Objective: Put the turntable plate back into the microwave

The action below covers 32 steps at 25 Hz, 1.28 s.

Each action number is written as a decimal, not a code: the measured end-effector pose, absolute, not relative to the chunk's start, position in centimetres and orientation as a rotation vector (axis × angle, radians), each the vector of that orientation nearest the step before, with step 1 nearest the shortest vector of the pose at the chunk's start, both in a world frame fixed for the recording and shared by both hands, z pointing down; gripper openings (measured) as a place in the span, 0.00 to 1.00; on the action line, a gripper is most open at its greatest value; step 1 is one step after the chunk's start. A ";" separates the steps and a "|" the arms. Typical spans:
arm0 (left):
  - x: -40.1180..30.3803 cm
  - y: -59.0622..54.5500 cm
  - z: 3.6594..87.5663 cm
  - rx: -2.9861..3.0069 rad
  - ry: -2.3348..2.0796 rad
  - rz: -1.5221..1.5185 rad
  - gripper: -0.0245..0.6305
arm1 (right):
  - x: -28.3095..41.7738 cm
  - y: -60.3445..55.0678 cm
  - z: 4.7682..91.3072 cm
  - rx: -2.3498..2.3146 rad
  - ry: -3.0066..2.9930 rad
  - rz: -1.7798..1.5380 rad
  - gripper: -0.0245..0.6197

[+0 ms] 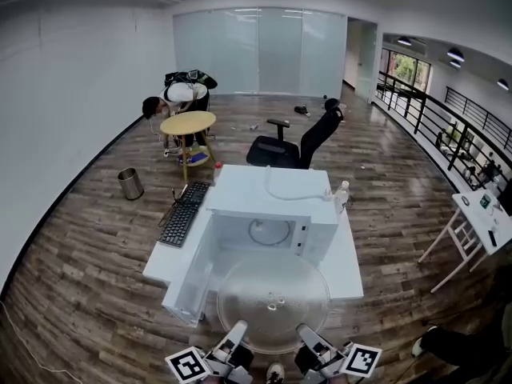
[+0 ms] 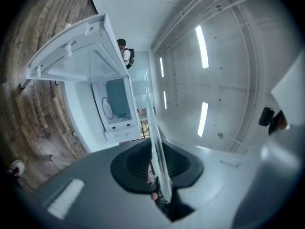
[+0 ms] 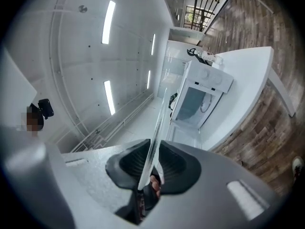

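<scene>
A clear glass turntable plate [image 1: 274, 301] hangs level in front of the white microwave [image 1: 268, 214], whose door [image 1: 190, 278] swings open to the left. My left gripper [image 1: 237, 332] is shut on the plate's near left rim, and my right gripper [image 1: 307, 335] is shut on its near right rim. In the left gripper view the plate [image 2: 156, 147] shows edge-on between the black pads, with the open microwave [image 2: 112, 106] beyond. The right gripper view has the plate [image 3: 153, 151] edge-on too, and the microwave [image 3: 200, 97] ahead. A roller ring [image 1: 270, 232] lies inside the cavity.
The microwave stands on a white table [image 1: 348, 258] with a black keyboard [image 1: 182, 212] at its left and a small bottle [image 1: 342, 194] at its right. A black office chair [image 1: 298, 146], a round wooden table [image 1: 188, 125] with a person bent over beside it, and a metal bin [image 1: 130, 183] stand farther back.
</scene>
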State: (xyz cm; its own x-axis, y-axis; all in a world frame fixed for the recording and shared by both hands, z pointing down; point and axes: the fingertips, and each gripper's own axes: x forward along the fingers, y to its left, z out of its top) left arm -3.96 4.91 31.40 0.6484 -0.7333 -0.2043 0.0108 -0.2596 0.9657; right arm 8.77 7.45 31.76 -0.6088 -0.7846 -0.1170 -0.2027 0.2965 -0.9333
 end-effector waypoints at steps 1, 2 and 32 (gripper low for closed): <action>-3.7 4.3 31.4 1.704 -0.597 -0.797 0.12 | 9.1 6.8 31.7 -0.874 2.000 -1.312 0.13; -3.4 3.7 31.3 1.705 -0.600 -0.801 0.12 | 9.4 6.1 31.7 -0.871 2.006 -1.312 0.13; -2.8 -3.7 31.1 1.691 -0.667 -0.862 0.12 | 10.2 -2.4 31.4 -0.785 2.081 -1.367 0.13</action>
